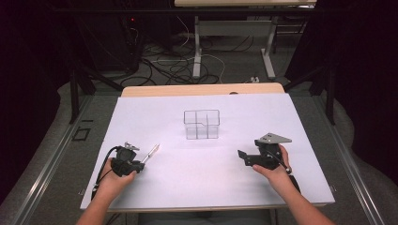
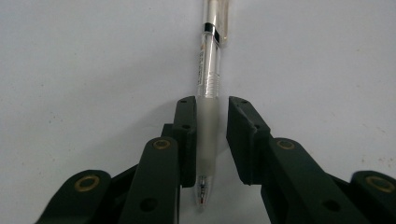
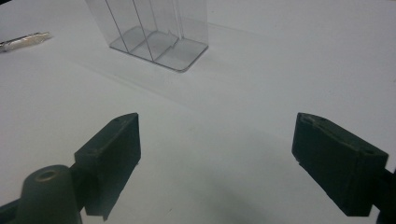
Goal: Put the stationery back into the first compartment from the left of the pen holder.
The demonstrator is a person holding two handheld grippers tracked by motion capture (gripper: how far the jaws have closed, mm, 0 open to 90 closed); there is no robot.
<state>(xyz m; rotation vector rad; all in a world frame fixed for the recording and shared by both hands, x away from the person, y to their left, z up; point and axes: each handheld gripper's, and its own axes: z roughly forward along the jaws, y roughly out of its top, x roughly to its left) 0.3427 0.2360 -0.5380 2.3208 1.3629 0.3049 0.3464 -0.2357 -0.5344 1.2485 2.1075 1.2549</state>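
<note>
Two hand-held grippers are on show, one in each of the person's hands. The left hand-held gripper [image 1: 141, 164] sits at about 8 o'clock from the middle of the big white worktop [image 1: 187, 192]. The right hand-held gripper [image 1: 246, 158] sits at about 4 o'clock.

One worktop carries it all. One clear plastic box [image 1: 202, 124] stands upright near the middle of it, at about 12 o'clock from the spot between the two hands. Thin walls split the box into small parts inside.

One pen [image 1: 151, 153] lies flat on the worktop. It is at about 8 o'clock from the box and well apart from it. Its far end points to about 1 o'clock.

In the left gripper view, the pen [image 2: 208, 70] lies right between the two black jaws. One jaw touches its soft grip. The other jaw is just beside it, with a thin gap, so the pen is not pinched yet. In the right gripper view, the jaws stand wide apart with nothing between them, and the box [image 3: 154, 28] is ahead at 11 o'clock.

I think the step now is grabbing the pen. The next move needs the left jaws to squeeze tight. Then the pen should be lifted, carried toward 1 o'clock and stood in one part of the box. The pen is thin and smooth, so it could slip or tilt.
</note>
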